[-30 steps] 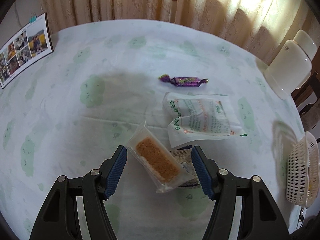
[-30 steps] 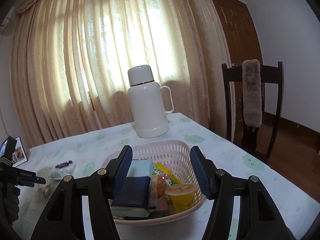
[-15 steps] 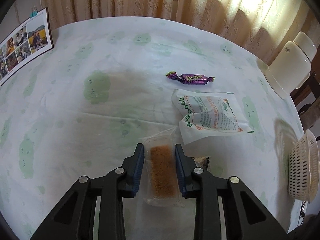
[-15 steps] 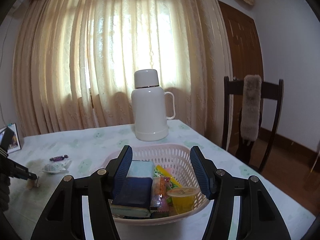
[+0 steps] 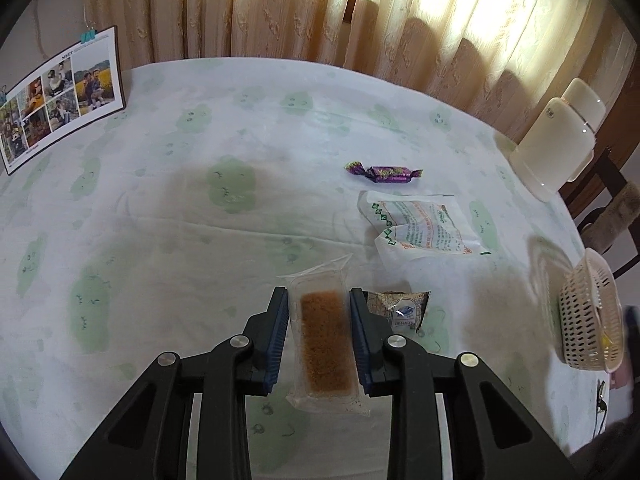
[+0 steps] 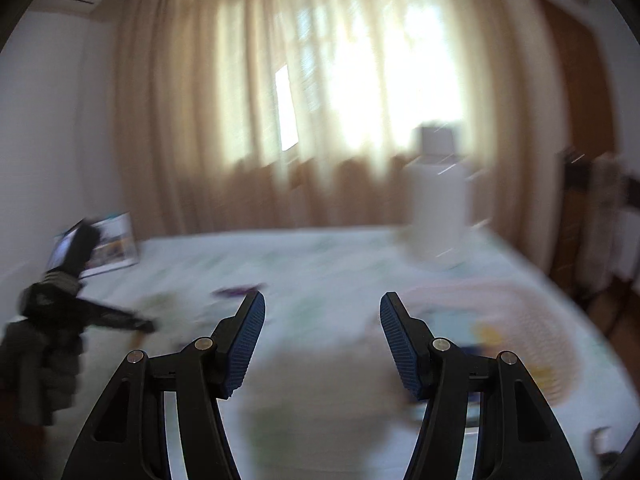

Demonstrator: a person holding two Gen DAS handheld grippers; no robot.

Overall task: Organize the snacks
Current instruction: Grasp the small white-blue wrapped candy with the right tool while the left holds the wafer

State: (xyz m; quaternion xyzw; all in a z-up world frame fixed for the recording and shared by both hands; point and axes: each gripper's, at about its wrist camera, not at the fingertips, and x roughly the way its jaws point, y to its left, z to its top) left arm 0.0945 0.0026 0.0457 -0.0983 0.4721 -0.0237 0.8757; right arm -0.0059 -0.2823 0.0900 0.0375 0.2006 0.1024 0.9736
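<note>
Left gripper [image 5: 319,312] fingers clamp the clear-wrapped brown rectangular snack bar [image 5: 325,343] above the tabletop [image 5: 160,240]; right gripper [image 6: 322,322] fingers stand apart, empty.

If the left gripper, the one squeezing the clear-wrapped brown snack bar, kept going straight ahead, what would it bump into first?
Probably just the pale green-patterned tablecloth. The left gripper tilts down toward bare cloth; the purple-wrapped candy sits off to the right.
</note>
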